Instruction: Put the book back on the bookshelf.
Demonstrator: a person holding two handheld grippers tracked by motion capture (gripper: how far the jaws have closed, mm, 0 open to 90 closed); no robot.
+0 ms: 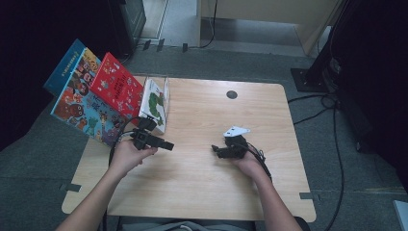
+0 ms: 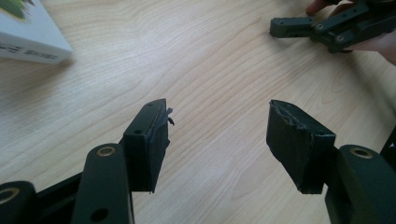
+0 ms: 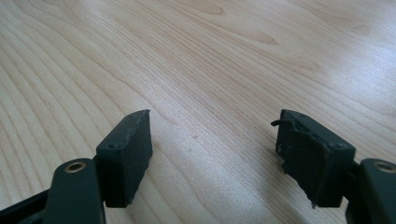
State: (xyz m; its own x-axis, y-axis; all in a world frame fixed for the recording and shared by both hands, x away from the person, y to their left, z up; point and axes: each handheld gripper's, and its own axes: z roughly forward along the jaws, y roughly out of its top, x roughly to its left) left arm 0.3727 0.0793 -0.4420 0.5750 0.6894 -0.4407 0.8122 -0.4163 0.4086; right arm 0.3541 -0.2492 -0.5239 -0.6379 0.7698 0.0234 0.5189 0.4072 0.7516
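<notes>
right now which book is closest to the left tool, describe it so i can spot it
Start at the wooden table and go to its far left corner, where picture books lean in a clear stand. Take the white book with the green caterpillar, just beyond the left tool. Its neighbours are red and blue; this one is white.

Books (image 1: pixel 101 91) stand at the table's (image 1: pixel 202 168) left edge — both tongs before them.
</notes>
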